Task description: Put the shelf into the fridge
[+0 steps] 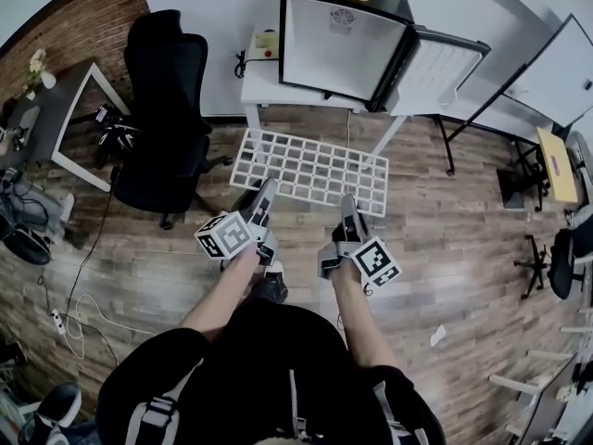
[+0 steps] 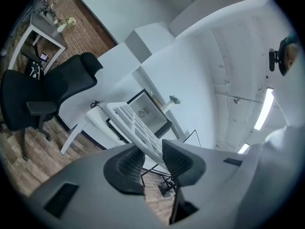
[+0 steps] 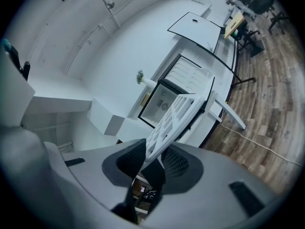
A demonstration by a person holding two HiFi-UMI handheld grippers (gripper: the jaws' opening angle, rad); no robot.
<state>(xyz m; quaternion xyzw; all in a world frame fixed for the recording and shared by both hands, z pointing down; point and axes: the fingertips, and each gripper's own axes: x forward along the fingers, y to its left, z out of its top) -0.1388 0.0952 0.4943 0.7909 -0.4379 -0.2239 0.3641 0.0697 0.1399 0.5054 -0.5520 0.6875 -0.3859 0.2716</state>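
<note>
Shelf (image 1: 310,168) clamped ahead in left hand-held gripper (image 1: 264,195) and right hand-held gripper (image 1: 349,209).

Bright, even ceiling light; strong fisheye warping, dark corners.

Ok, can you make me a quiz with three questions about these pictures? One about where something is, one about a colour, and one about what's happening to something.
1. Where does the fridge stand?
A. on a sofa
B. on the white table
C. on a cupboard

2. What colour is the shelf?
A. white
B. red
C. black

3. The shelf is:
A. snapped in two
B. inside the fridge
C. gripped by the left tongs and the right tongs

Answers:
1 B, the table's top and legs show under the fridge.
2 A, its grid bars are all white.
3 C, each gripper view shows its edge pinched between the pads.
</note>
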